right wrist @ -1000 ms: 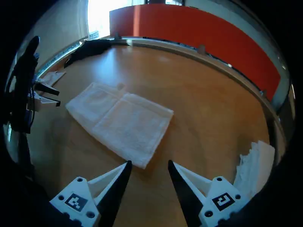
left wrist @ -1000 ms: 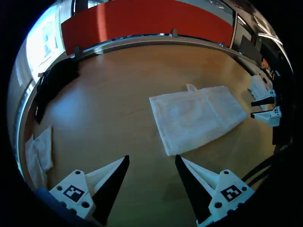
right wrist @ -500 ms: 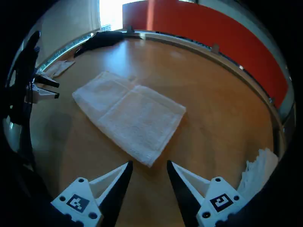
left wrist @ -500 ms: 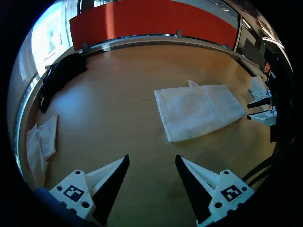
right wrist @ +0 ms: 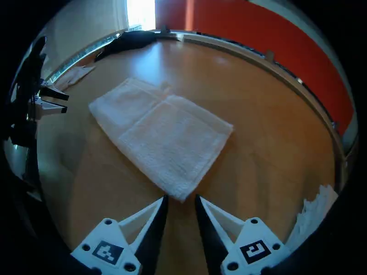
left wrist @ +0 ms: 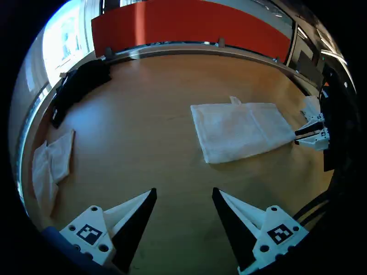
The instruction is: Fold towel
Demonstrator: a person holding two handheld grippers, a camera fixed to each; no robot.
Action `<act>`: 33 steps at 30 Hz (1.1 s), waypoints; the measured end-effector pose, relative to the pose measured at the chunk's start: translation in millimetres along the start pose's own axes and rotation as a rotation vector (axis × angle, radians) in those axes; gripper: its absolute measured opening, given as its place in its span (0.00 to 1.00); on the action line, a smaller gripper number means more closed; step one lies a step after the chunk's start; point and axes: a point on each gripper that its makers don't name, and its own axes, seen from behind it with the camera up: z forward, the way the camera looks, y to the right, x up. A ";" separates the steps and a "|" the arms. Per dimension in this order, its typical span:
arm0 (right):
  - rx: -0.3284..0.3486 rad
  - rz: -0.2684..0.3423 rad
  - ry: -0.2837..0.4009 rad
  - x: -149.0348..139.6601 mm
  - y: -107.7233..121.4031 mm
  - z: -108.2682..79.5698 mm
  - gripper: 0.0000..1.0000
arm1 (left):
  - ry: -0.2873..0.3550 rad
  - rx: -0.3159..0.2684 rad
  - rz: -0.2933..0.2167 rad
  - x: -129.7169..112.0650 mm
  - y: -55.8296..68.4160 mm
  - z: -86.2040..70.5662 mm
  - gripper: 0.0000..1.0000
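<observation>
Folded towel (right wrist: 165,137) lying flat near the middle of the wooden surface (right wrist: 275,137).
The right gripper (right wrist: 181,204) has its fingers a narrow gap apart, clamping nothing, with the towel's near corner just at their tips. The left gripper (left wrist: 183,201) has its fingers spread wide over bare wood, well apart from the towel. A black cloth (left wrist: 78,87) lies at a far corner, and white cloths (left wrist: 48,167) lie along an edge.

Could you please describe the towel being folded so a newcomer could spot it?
On the wooden table below the red panel, the white towel lies flat mid-table. Unlike the crumpled white cloth at the edge, it is a neat folded rectangle.
</observation>
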 end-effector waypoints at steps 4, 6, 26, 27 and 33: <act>0.006 -0.005 -0.006 -2.1 -0.5 1.9 0.35 | -0.003 -0.002 0.001 -2.1 0.4 -1.2 0.89; 0.008 -0.007 -0.008 -2.9 -0.7 2.4 0.28 | -0.004 -0.003 0.001 -2.9 0.6 -1.5 0.89; -0.007 -0.045 0.024 13.8 -2.1 -6.9 0.03 | 0.000 -0.013 -0.028 -4.5 0.3 -7.6 0.89; -0.008 -0.050 0.029 17.7 -2.3 -8.4 0.03 | 0.001 -0.013 -0.030 -4.2 0.1 -8.2 0.89; -0.015 -0.096 0.071 51.7 -4.2 -19.2 0.03 | 0.013 -0.013 -0.039 -0.9 -1.5 -13.0 0.90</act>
